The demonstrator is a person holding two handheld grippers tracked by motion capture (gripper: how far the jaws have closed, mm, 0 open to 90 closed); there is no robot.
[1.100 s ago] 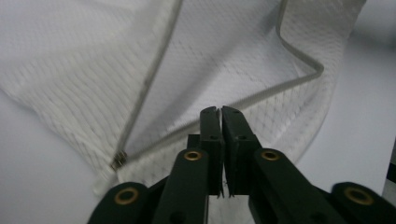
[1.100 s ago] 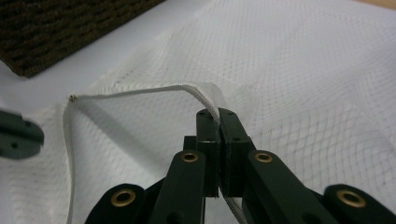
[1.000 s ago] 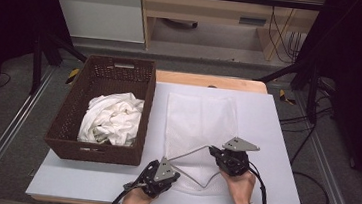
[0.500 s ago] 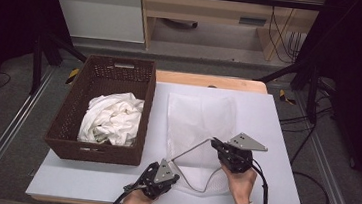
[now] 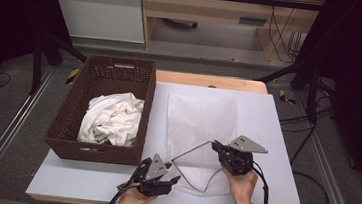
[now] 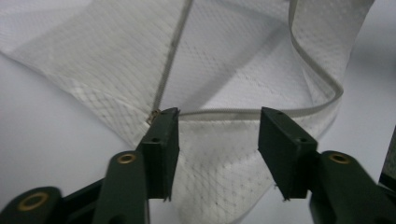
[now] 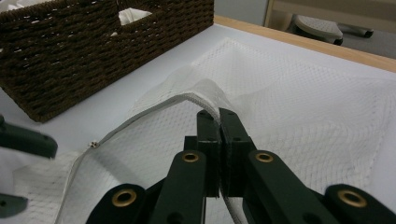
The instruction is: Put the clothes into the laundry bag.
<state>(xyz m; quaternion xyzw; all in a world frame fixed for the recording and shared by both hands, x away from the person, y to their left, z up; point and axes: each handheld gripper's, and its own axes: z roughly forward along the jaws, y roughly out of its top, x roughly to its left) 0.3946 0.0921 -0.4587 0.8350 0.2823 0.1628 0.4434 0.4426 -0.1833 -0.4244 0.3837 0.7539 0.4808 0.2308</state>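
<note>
A white mesh laundry bag lies flat on the white table. Its zipped edge is lifted off the table, and my right gripper is shut on it. My left gripper sits at the bag's near left corner. Its jaws have just been opening and now stand apart. The zip band runs across just beyond their tips with no pad pressing on it. The metal zip pull sits at the tip of the left jaw.
A dark wicker basket stands on the table's left side with a crumpled white cloth in it. A wooden strip runs along the table's far edge. Cables trail off the front edge from both grippers.
My left gripper's jaws have come apart where they were shut before. The right gripper has kept its grip on the raised zip edge and has barely shifted.
</note>
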